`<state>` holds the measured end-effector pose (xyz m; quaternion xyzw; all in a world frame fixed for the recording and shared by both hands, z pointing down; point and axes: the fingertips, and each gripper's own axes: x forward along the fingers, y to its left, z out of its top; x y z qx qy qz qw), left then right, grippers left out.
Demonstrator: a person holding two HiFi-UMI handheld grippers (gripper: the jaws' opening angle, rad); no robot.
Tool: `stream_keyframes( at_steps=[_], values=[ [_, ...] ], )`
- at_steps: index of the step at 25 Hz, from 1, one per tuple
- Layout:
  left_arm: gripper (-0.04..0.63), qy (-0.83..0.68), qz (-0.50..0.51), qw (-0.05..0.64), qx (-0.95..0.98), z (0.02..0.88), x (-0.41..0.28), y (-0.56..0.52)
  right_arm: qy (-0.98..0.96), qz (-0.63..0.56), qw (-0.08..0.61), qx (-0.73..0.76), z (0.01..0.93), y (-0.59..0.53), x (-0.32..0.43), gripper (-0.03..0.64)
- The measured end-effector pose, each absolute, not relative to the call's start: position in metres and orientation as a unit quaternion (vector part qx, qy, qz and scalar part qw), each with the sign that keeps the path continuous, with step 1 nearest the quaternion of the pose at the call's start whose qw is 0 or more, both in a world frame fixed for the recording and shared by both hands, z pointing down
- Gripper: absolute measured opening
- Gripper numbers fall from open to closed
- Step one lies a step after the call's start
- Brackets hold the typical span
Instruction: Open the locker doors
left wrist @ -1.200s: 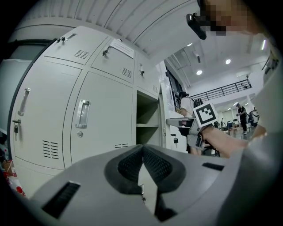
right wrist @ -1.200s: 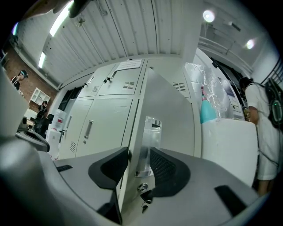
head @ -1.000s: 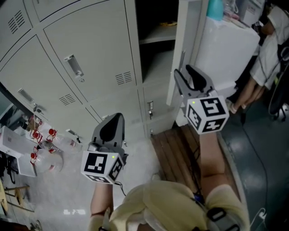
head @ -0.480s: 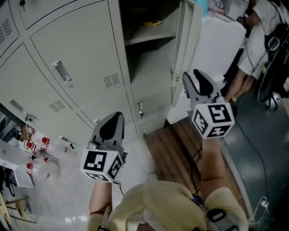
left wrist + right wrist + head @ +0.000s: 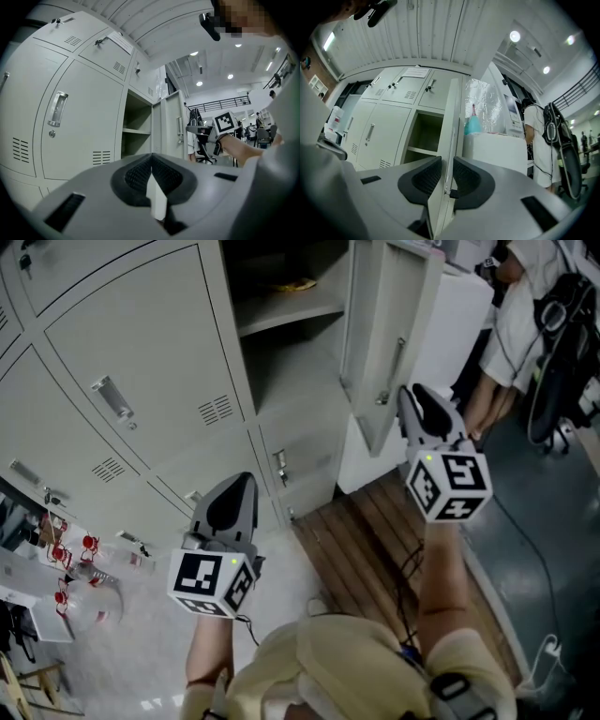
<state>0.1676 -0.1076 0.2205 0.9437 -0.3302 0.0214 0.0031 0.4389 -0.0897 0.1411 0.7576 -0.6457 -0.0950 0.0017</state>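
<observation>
Standing in a row, grey sheet-metal lockers show flat, painted doors. 1 tall door hangs swung out, baring a plain shelf. The right gripper pinches that door's thin free edge. Its ribbed black jaws have just been closing onto it, likely to swing it wider. The left gripper hovers clenched and empty, near a closed door with a recessed metal handle and slotted vents.

Open door right of shelf, closed door left
</observation>
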Motion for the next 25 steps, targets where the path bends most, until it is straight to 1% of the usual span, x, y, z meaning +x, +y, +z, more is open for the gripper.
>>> stream_keyframes(
  at_steps=[6,11,19,25],
  values=[
    [0.003,-0.334,0.027,0.010,0.942,0.226,0.167,-0.106,-0.621,-0.091,-0.006,0.779,0.142,-0.084,0.459,0.071],
    [0.003,-0.345,0.031,0.016,0.938,0.233,0.156,-0.107,-0.598,-0.098,0.005,0.795,0.142,-0.080,0.466,0.071],
    [0.003,-0.375,0.031,0.036,0.926,0.244,0.119,-0.111,-0.612,-0.112,0.000,0.783,0.144,-0.067,0.431,0.071],
    [0.003,-0.394,0.033,0.055,0.917,0.258,0.093,-0.106,-0.644,-0.094,-0.011,0.760,0.164,-0.063,0.391,0.071]
  ],
)
